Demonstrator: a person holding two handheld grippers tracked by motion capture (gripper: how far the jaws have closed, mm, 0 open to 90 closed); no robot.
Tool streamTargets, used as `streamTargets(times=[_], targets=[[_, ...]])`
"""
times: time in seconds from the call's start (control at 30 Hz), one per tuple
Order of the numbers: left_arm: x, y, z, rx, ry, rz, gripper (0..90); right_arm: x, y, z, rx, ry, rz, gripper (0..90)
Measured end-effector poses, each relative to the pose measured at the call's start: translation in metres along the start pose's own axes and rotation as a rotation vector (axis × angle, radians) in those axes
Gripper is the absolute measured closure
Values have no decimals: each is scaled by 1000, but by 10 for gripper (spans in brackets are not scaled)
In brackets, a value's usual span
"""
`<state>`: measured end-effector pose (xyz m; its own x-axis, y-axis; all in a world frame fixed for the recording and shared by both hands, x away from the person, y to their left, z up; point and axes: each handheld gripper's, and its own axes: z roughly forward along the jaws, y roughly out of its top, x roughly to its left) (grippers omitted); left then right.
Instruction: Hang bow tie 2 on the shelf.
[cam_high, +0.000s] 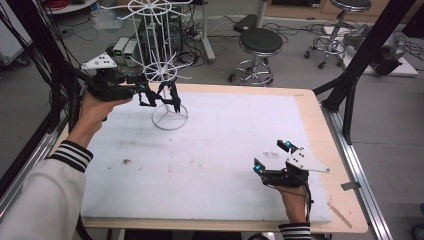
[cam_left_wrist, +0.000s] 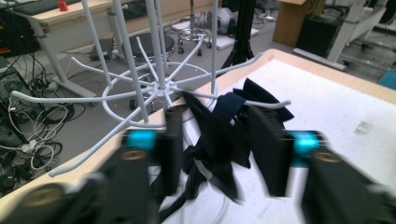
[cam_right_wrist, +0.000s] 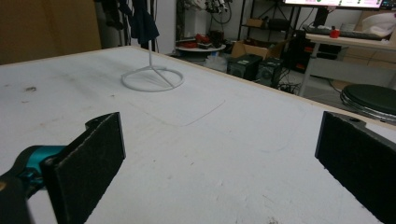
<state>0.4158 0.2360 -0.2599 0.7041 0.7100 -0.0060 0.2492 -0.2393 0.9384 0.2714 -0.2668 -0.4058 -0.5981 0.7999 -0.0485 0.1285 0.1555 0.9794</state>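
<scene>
A white wire rack stands on a ring base at the back left of the white mat. A dark, bow-like piece of fabric hangs from one of its lower hooks. My left gripper is held up at that hook. In the left gripper view the fabric hangs between the parted jaws of the left gripper, and the pads do not press on it. My right gripper rests low at the front right. Its jaws are wide open over bare mat, facing the rack's base.
The white mat covers most of the wooden table. Black frame posts rise at the right and left sides. Two stools and cables stand on the floor behind the table.
</scene>
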Motion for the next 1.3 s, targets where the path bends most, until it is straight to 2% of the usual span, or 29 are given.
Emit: streamTargets(times=[0.17, 0.3, 0.4, 0.6, 0.73, 1.0, 1.13, 1.3], targets=[[-2, 1, -2, -40, 3, -9, 284, 0, 1, -2, -8, -4, 2, 8], [-5, -3, -10, -108, -6, 6, 195, 0, 0, -4, -3, -10, 6, 8], [-8, -11, -17, -153, -15, 9, 176, 1, 1, -5, -7, -17, -10, 8], [-17, -36, -33, -211, -17, 34, 172, 3, 2, -6, -16, -22, 5, 9], [-22, -52, -43, -226, -13, 50, 172, 3, 1, -6, -5, -22, 17, 8], [-41, -85, -59, -249, -3, 84, 172, 6, 2, -6, -30, -17, 8, 9], [-49, -104, -67, -271, 6, 81, 172, 7, 2, -7, -40, -14, 16, 9], [-60, -125, -73, -292, 7, 82, 171, 8, 3, -11, -54, -18, -1, 8]])
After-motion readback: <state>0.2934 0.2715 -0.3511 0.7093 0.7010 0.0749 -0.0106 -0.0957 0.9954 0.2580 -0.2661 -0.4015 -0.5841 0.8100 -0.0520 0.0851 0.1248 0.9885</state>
